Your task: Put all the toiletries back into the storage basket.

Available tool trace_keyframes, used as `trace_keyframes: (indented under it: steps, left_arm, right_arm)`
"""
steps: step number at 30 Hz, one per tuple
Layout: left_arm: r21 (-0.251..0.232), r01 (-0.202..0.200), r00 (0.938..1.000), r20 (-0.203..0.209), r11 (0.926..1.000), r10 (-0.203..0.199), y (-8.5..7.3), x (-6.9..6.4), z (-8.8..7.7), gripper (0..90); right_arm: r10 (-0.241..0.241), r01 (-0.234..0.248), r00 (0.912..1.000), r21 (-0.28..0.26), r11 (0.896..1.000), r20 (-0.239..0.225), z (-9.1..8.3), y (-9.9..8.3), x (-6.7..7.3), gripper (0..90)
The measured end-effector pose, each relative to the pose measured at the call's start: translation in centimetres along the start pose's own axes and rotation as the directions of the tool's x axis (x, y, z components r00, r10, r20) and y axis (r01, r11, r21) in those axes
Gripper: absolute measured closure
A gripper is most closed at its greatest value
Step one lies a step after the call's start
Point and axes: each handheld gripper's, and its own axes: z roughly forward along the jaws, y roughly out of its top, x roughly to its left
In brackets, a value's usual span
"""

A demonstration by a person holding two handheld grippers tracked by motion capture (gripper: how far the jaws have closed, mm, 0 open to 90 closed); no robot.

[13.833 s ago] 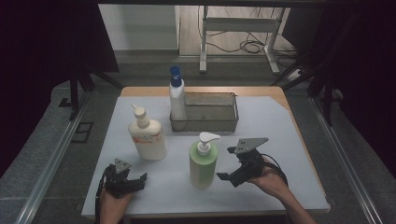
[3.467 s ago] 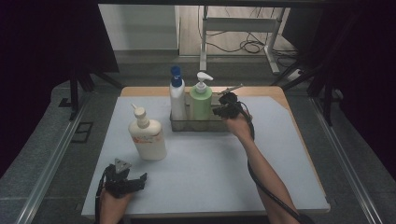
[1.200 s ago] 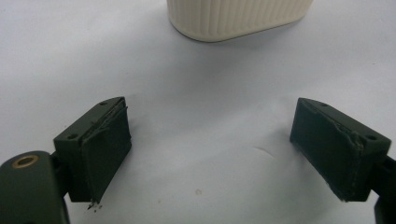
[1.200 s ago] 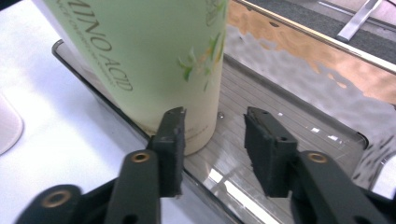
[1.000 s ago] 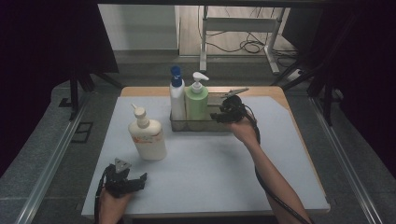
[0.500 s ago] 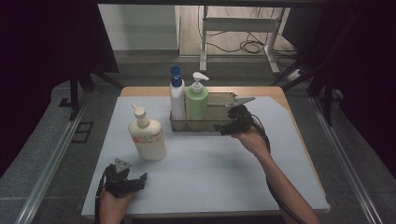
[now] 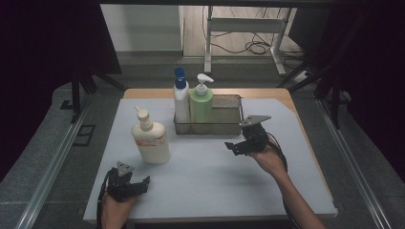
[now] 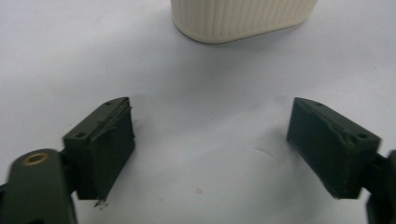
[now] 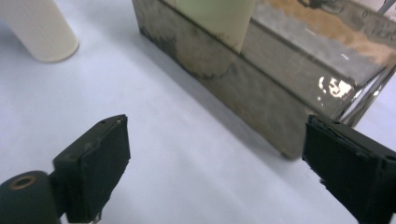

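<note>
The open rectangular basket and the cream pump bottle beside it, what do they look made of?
The rectangular basket looks like metal, probably steel: grey, shiny highlights, thin wire rim, some dull staining. The cream pump bottle seems plastic: matte, opaque, with fine moulded vertical ribs in the left gripper view.

Dark curtains point(image 7: 52, 43) hang on both sides. Behind the desk point(image 7: 305, 157), cables point(image 7: 260, 46) lie on a wooden floor point(image 7: 193, 28).
</note>
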Motion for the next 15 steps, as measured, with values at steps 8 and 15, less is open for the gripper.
trace_keyframes:
  steps: [8, 15]
  left_arm:
    - [-0.026, 0.006, 1.0, 0.002, 0.9997, -0.006, 0.3, 0.5, -0.7, 26.7]
    - [-0.025, 0.006, 0.9995, 0.032, 0.9997, -0.005, 0.7, 1.2, -0.6, 37.6]
  right_arm:
    - [0.029, -0.029, 0.9996, 0.005, 1.0, -0.005, -0.5, -2.8, 0.1, 3.9]
    - [0.042, -0.042, 0.9991, 0.003, 0.999, -0.007, -0.8, -5.0, 0.4, 5.7]
